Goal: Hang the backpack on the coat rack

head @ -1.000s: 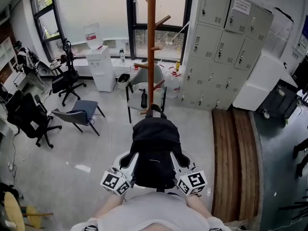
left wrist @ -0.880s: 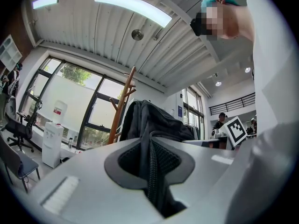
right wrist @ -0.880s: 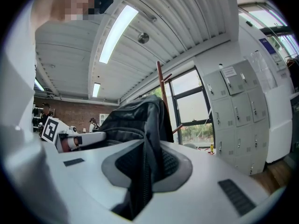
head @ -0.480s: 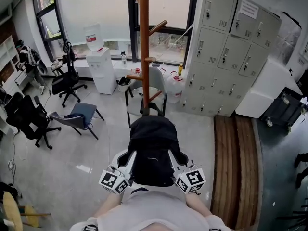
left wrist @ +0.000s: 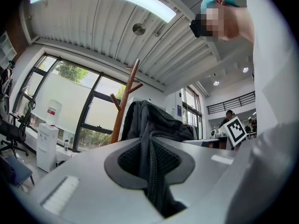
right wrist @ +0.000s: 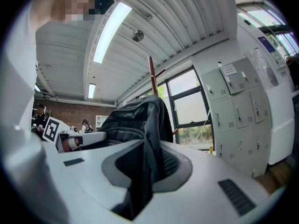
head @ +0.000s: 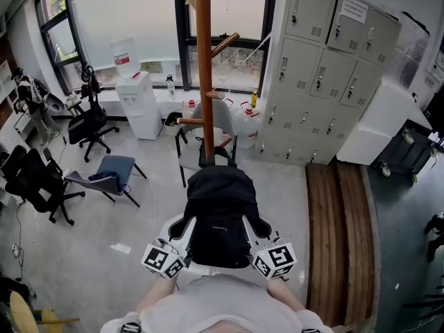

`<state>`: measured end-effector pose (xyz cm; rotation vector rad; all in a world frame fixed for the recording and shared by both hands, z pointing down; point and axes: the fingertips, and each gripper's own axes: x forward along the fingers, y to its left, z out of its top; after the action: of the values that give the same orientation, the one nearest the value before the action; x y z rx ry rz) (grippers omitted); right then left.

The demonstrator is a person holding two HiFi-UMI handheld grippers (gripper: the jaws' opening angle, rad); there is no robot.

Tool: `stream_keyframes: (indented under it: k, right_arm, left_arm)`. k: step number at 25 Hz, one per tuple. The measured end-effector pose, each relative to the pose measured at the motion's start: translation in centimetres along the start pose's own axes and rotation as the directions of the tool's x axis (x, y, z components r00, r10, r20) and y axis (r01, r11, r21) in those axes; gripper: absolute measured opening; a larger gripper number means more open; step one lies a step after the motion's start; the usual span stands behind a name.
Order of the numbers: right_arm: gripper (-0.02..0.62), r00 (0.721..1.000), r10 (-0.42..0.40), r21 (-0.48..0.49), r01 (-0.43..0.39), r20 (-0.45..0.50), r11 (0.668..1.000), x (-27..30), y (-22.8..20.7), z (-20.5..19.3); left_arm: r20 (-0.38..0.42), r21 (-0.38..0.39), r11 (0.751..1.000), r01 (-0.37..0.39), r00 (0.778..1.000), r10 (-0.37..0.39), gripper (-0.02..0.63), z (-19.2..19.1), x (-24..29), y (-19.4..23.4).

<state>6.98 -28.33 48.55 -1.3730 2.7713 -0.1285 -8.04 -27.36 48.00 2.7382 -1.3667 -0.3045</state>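
Black backpack [head: 220, 217] upright, held off the floor, top handle loop facing the rack. Brown wooden coat rack [head: 203, 68] stands just beyond it, pegs angled upward.

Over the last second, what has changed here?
The person has carried the backpack closer to the coat rack, which now stands nearer and slightly further left in the head view. Nothing was let go: the left gripper and right gripper stay shut on it.
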Motion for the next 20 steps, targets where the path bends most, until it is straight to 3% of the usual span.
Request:
stream_keyframes:
  k: [4, 10, 20]
  right_arm:
    - [0.054, 1.000, -0.015, -0.004, 0.015, 0.001, 1.000, 0.4, 0.1, 0.3]
    - [0.054, 1.000, -0.013, -0.008, 0.014, 0.021, 1.000, 0.9, 0.4, 1.0]
    - [0.054, 0.996, -0.008, -0.048, 0.012, 0.091, 0.999, 1.4, 0.7, 5.1]
  left_arm:
    - [0.001, -0.020, 1.000, 0.018, 1.000, -0.018, 0.046, 0.2, 0.2, 0.5]
    - [0.015, 0.012, 0.998, 0.063, 0.998, -0.064, 0.046, 0.9, 0.2, 0.8]
    - [0.079, 0.052, 0.995, 0.085, 0.993, -0.089, 0.046, 5.1, 1.2, 0.8]
